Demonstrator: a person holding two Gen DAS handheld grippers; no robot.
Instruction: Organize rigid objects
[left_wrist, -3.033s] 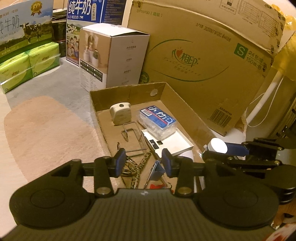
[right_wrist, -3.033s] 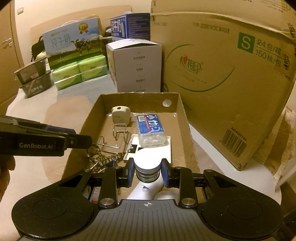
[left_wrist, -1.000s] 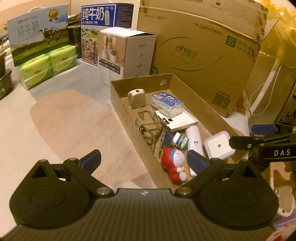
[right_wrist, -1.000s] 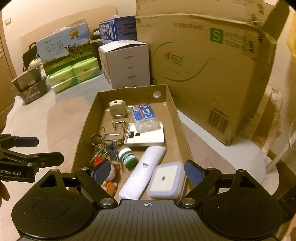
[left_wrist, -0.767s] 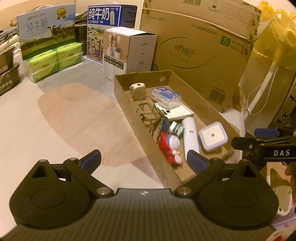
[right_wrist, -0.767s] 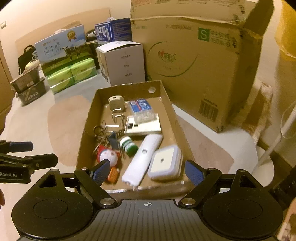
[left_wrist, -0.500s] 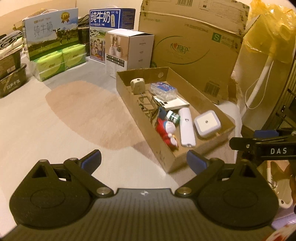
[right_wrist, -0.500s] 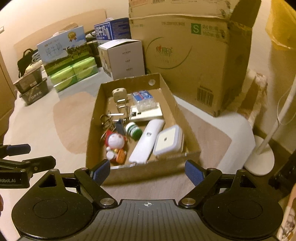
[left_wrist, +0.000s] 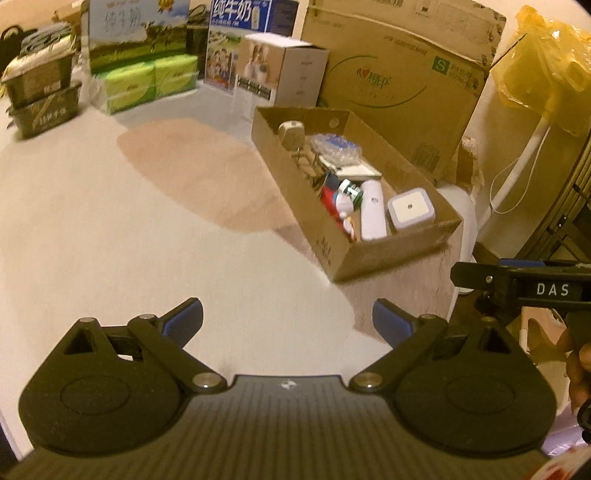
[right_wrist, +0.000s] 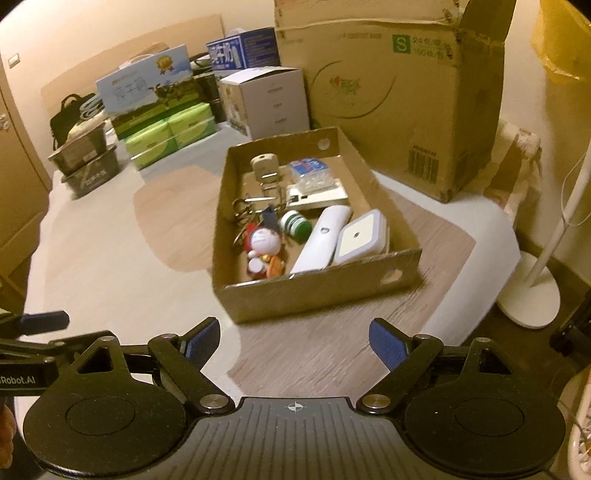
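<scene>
A shallow cardboard tray (right_wrist: 314, 291) (left_wrist: 388, 251) stands on the table and holds several small things: a white square lidded box (right_wrist: 360, 236) (left_wrist: 410, 208), a long white bottle (right_wrist: 321, 243), a green-capped jar (right_wrist: 295, 225), a red and white cartoon figure (right_wrist: 260, 245), a white flat box (right_wrist: 317, 197), a blue-labelled clear pack (right_wrist: 310, 170), a beige cube (right_wrist: 264, 164) and wire hooks with keyrings. My right gripper (right_wrist: 293, 345) is open and empty, well in front of the tray. My left gripper (left_wrist: 288, 321) is open and empty, to the tray's front left.
A large cardboard carton (right_wrist: 388, 85) stands behind the tray, with a white box (right_wrist: 269, 101), milk cartons and green tissue packs (right_wrist: 170, 138) to its left. A white lamp stand (right_wrist: 532, 295) rises at the right, beyond the table's edge. The pale table (left_wrist: 110, 229) spreads to the left.
Both grippers have drawn back from the tray, which now looks smaller and farther off. Their jaws stay wide and empty; the tray's contents have not moved.
</scene>
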